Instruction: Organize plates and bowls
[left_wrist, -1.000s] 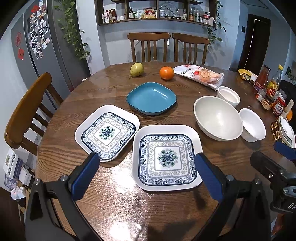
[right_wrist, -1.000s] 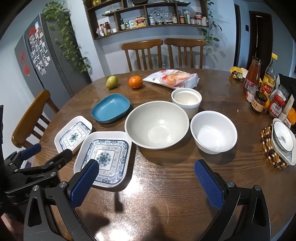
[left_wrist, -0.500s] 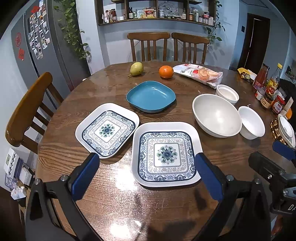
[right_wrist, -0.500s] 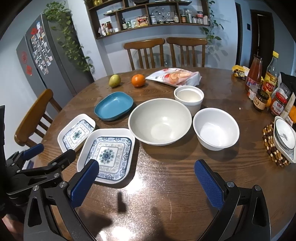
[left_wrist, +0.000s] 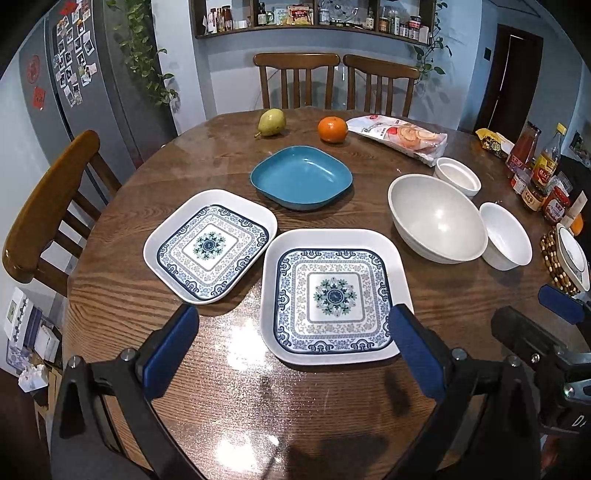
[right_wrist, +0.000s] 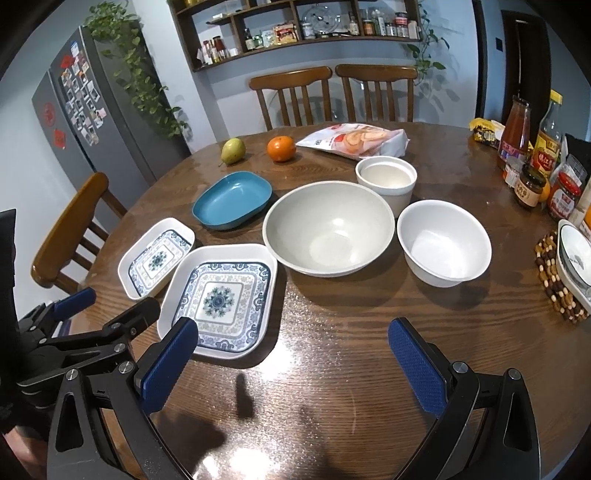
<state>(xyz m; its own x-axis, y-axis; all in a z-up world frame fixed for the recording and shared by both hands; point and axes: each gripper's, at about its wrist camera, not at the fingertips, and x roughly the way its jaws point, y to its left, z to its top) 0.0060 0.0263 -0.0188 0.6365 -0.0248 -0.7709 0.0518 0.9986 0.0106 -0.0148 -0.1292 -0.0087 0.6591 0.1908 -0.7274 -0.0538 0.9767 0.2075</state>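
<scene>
Two square white plates with blue patterned centres, the larger (left_wrist: 332, 295) and the smaller (left_wrist: 210, 245), lie side by side on the round wooden table (left_wrist: 240, 387); left gripper (left_wrist: 291, 354) hovers above the near edge (jaws spread wide, empty); right gripper (right_wrist: 291, 363) likewise gapes, holding nothing, near the grey bowl (right_wrist: 328, 227).

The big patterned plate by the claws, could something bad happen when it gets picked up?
Maybe. The big patterned plate lies flat on the table, so the open left gripper might just push it. It sits close to the smaller patterned plate and could bump it. The grey bowl crowds its other corner.
</scene>
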